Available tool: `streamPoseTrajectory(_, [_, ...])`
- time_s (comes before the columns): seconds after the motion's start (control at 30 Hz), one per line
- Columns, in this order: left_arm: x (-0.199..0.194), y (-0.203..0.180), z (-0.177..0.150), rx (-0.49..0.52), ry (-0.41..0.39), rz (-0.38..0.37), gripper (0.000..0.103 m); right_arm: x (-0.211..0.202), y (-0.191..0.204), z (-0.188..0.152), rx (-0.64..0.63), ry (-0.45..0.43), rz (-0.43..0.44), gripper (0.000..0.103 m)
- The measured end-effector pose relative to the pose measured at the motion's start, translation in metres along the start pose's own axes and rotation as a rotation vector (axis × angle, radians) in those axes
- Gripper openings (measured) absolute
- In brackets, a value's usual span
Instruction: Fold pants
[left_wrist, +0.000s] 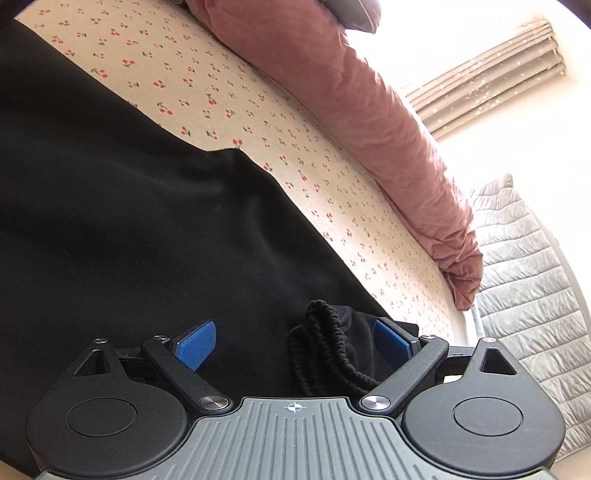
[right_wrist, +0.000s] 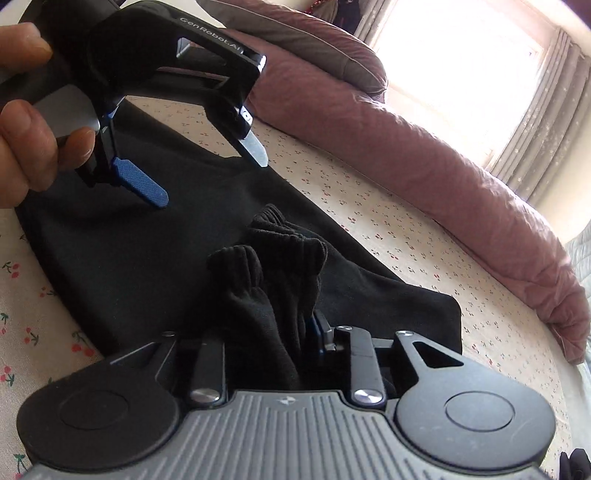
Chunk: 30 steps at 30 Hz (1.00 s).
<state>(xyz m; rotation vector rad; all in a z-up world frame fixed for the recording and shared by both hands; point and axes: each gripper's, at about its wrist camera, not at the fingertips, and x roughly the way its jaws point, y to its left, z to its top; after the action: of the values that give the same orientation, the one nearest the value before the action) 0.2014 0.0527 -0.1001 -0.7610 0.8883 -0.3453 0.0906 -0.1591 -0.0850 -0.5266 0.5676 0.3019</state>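
Black pants (left_wrist: 129, 221) lie spread on the cherry-print sheet (left_wrist: 221, 92). In the left wrist view my left gripper (left_wrist: 293, 343) hangs open just above them. A black ribbed band (left_wrist: 325, 350) of the pants lies between its blue pads (left_wrist: 195, 345), close to the right one, and neither pad presses on it. In the right wrist view my right gripper (right_wrist: 269, 332) is shut on the bunched ribbed cuffs (right_wrist: 273, 251), which stand up out of its narrow jaws and hide the pads. Over the pants (right_wrist: 129, 251) at upper left, a hand (right_wrist: 26, 147) holds the open left gripper (right_wrist: 208, 175).
A long pink rolled duvet (right_wrist: 424, 155) runs along the far side of the bed. A grey quilted cover (left_wrist: 524, 288) lies past its end, on the right. A bright window with grey curtains (right_wrist: 535, 110) is behind. Bare sheet (right_wrist: 406, 258) shows between pants and duvet.
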Motion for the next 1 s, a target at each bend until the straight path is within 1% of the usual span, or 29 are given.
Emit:
streamPoseTrajectory(0.07, [0.003, 0.000, -0.002, -0.019, 0.013, -0.027, 0.094, -0.005, 0.006, 0.001, -0.017, -0.013, 0.016, 0.017])
streamPoseTrajectory(0.17, [0.007, -0.001, -0.008, -0.044, 0.043, -0.066, 0.094, -0.008, 0.012, 0.003, -0.052, -0.032, 0.027, 0.029])
streamPoseTrajectory(0.23, [0.009, -0.004, -0.012, -0.036, 0.060, -0.082, 0.094, -0.013, 0.012, 0.002, -0.063, -0.051, 0.032, 0.046])
streamPoseTrajectory(0.3, [0.014, -0.010, -0.015, -0.010, 0.079, -0.093, 0.094, -0.016, 0.011, 0.004, -0.059, -0.067, 0.037, 0.050])
streamPoseTrajectory(0.37, [0.021, -0.014, -0.019, 0.004, 0.100, -0.094, 0.094, -0.017, 0.011, 0.004, -0.056, -0.075, 0.032, 0.049])
streamPoseTrajectory(0.4, [0.024, -0.015, -0.021, 0.004, 0.107, -0.091, 0.094, -0.018, 0.010, 0.004, -0.056, -0.072, 0.035, 0.046])
streamPoseTrajectory(0.43, [0.027, -0.016, -0.024, 0.005, 0.118, -0.091, 0.094, -0.019, 0.010, 0.004, -0.054, -0.069, 0.051, 0.034])
streamPoseTrajectory(0.47, [0.029, -0.016, -0.025, 0.006, 0.126, -0.093, 0.094, -0.024, 0.013, 0.002, -0.055, -0.065, 0.078, 0.028])
streamPoseTrajectory(0.5, [0.031, -0.018, -0.027, 0.005, 0.132, -0.097, 0.094, -0.027, 0.015, 0.001, -0.070, -0.065, 0.101, 0.019])
streamPoseTrajectory(0.57, [0.036, -0.019, -0.030, -0.006, 0.150, -0.112, 0.094, -0.032, 0.021, 0.000, -0.104, -0.069, 0.100, 0.015])
streamPoseTrajectory(0.6, [0.038, -0.019, -0.032, -0.017, 0.161, -0.122, 0.094, -0.032, 0.023, 0.000, -0.106, -0.066, 0.094, 0.011])
streamPoseTrajectory(0.63, [0.041, -0.020, -0.033, -0.025, 0.169, -0.131, 0.094, -0.032, 0.023, 0.001, -0.100, -0.066, 0.093, 0.006])
streamPoseTrajectory(0.7, [0.047, -0.024, -0.037, -0.007, 0.184, -0.149, 0.093, -0.035, 0.025, 0.004, -0.075, -0.089, 0.077, 0.001])
streamPoseTrajectory(0.77, [0.051, -0.029, -0.040, 0.026, 0.201, -0.165, 0.092, -0.039, 0.029, 0.006, -0.084, -0.138, 0.050, 0.000])
streamPoseTrajectory(0.8, [0.051, -0.031, -0.040, 0.034, 0.197, -0.163, 0.088, -0.042, 0.032, 0.007, -0.088, -0.154, 0.043, 0.000])
streamPoseTrajectory(0.83, [0.052, -0.032, -0.041, 0.043, 0.188, -0.165, 0.081, -0.045, 0.036, 0.008, -0.088, -0.170, 0.042, 0.000])
streamPoseTrajectory(0.87, [0.053, -0.034, -0.040, 0.054, 0.185, -0.178, 0.049, -0.046, 0.041, 0.009, -0.088, -0.184, 0.048, 0.000])
streamPoseTrajectory(0.9, [0.053, -0.034, -0.038, 0.064, 0.181, -0.169, 0.037, -0.047, 0.045, 0.010, -0.092, -0.192, 0.037, 0.000])
streamPoseTrajectory(0.97, [0.052, -0.037, -0.035, 0.102, 0.163, -0.182, 0.034, -0.048, 0.055, 0.013, -0.095, -0.197, -0.001, 0.000])
streamPoseTrajectory(1.0, [0.048, -0.038, -0.035, 0.132, 0.152, -0.170, 0.033, -0.048, 0.056, 0.014, -0.089, -0.195, -0.001, 0.000])
